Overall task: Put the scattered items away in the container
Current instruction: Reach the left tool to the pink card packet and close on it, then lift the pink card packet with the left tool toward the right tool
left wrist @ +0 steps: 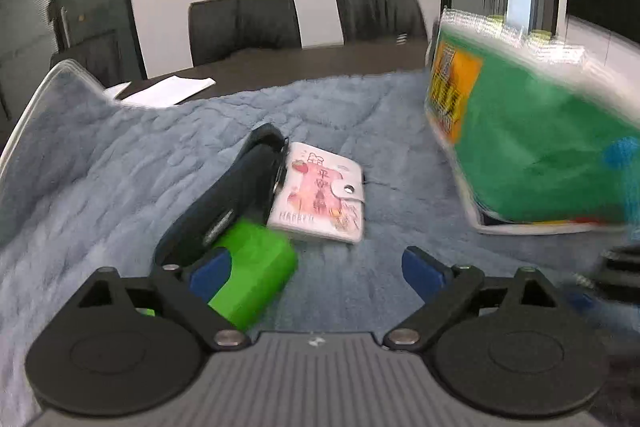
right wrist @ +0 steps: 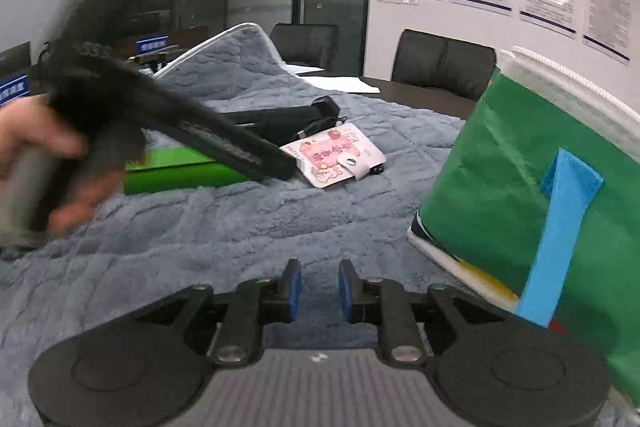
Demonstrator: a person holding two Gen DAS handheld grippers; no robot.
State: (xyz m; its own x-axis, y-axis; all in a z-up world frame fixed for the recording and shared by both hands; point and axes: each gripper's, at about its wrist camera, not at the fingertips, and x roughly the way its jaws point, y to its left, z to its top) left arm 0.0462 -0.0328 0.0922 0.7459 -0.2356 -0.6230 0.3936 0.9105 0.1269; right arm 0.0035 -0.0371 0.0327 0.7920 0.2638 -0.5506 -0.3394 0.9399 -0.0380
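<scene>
A green fabric container (left wrist: pixel 536 147) with a blue handle stands on the right of the grey-blue blanket; it also shows in the right wrist view (right wrist: pixel 520 195). A pink card wallet (left wrist: pixel 322 199) (right wrist: pixel 336 157), a dark case (left wrist: pixel 236 199) (right wrist: pixel 280 121) and a green box (left wrist: pixel 256 275) (right wrist: pixel 180 169) lie together mid-blanket. My left gripper (left wrist: pixel 316 271) is open and empty, its left finger by the green box. My right gripper (right wrist: pixel 319 287) is nearly closed on nothing, low over the blanket beside the container.
The blanket (left wrist: pixel 100 167) covers a dark table with white papers (left wrist: pixel 168 91) at its far edge. Two black chairs (left wrist: pixel 244 23) stand behind it. The left gripper's body and the hand holding it (right wrist: pixel 120 115) cross the right wrist view.
</scene>
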